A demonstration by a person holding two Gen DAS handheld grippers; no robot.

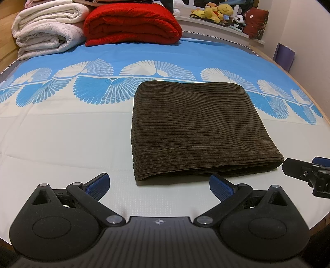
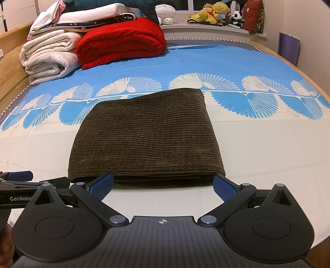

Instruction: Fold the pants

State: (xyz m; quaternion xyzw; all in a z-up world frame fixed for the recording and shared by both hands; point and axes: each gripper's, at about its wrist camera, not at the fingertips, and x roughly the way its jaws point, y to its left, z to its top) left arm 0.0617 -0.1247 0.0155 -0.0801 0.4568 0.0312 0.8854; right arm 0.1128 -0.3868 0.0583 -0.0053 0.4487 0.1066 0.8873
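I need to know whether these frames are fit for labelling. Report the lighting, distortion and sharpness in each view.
Left wrist view: strong fisheye bending of the bed edge, dark vignetted corners, even indoor light, pants sharp with ribs clear, left gripper crisp. Right wrist view: same bowing, soft shadow under the pants' near fold, right gripper in focus, plush toys small and soft.

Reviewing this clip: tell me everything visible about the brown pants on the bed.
The pants are dark olive-brown, of thick ribbed fabric that looks like corduroy, with the ribs running crosswise. They are folded into a compact, roughly rectangular stack, and several layers show along the near edge. No waistband, pocket or cuff can be seen. The stack lies flat on the bed sheet, mostly on its white part, with the far edge reaching the blue fan pattern. Nothing rests on it. The left gripper and right gripper are both open just short of the near edge, holding nothing.
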